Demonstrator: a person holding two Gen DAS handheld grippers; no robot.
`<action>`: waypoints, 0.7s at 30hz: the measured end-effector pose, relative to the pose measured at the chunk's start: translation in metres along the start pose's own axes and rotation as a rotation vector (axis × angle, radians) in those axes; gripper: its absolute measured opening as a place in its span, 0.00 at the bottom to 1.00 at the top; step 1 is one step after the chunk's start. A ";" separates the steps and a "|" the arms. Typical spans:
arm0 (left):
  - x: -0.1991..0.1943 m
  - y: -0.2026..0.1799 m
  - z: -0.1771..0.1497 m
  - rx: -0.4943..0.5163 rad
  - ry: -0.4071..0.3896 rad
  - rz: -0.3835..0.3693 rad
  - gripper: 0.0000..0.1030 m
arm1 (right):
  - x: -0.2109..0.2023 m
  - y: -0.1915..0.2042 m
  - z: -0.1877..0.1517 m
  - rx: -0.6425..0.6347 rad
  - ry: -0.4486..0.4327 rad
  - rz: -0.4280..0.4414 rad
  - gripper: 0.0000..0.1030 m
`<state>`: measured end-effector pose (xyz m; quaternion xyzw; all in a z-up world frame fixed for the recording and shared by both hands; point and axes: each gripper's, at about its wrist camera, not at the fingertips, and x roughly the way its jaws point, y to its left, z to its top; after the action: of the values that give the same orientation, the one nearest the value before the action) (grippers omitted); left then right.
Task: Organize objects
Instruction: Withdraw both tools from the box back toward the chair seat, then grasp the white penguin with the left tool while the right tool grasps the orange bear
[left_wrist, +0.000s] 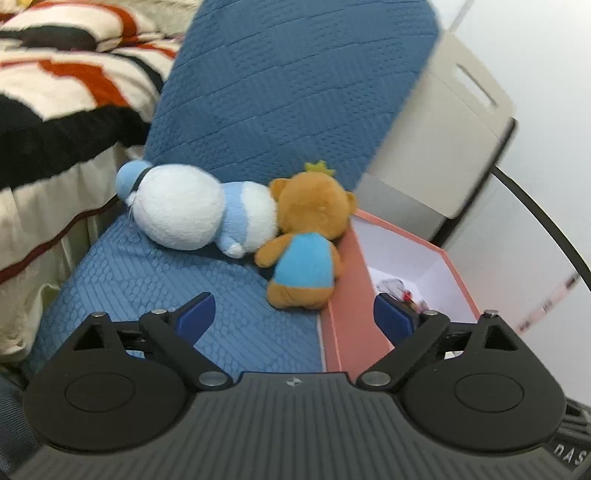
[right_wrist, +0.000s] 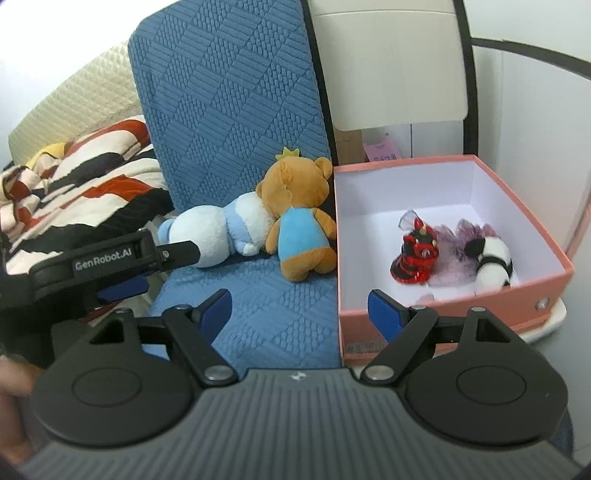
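Blue quilted cushioning (right_wrist: 229, 122) covers the chair seat and backrest where my work sits, with a striped red, black and cream blanket (right_wrist: 74, 177) on the bed to the left. Two plush toys lie on the seat against the backrest: a white and pale-blue plush (right_wrist: 210, 232) on its side, and a brown bear (right_wrist: 299, 229) in a blue shirt with a small crown, its back to me. The two toys touch, the bear leaning on the white one's body. Just right of the bear, touching it, stands a pink box (right_wrist: 517, 291) with a white interior and no lid on it. Inside the box I count three things: a red and black figure (right_wrist: 415, 254), a black and white plush (right_wrist: 491, 258), and some purplish gauzy material (right_wrist: 448, 243) between them.

My left gripper (left_wrist: 293, 314) hovers near the seat's front with its blue pads spread wide, grasping nothing; the box's near wall stands just ahead of its right pad. My right gripper (right_wrist: 299, 312) is likewise spread apart and empty, low over the seat by the box's near left corner.
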<state>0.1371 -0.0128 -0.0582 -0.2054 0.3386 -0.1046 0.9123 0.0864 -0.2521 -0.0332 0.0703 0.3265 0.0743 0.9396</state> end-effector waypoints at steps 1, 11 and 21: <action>0.009 0.006 0.002 -0.028 0.004 -0.008 0.95 | 0.005 -0.001 0.003 -0.008 -0.012 0.000 0.80; 0.087 0.045 0.017 -0.262 0.008 -0.050 0.95 | 0.071 -0.003 0.033 0.053 -0.046 -0.009 0.79; 0.167 0.088 0.024 -0.555 0.022 -0.094 0.95 | 0.141 0.000 0.057 0.050 -0.013 0.023 0.75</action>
<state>0.2822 0.0182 -0.1770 -0.4617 0.3542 -0.0525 0.8116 0.2316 -0.2303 -0.0736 0.0983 0.3215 0.0765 0.9387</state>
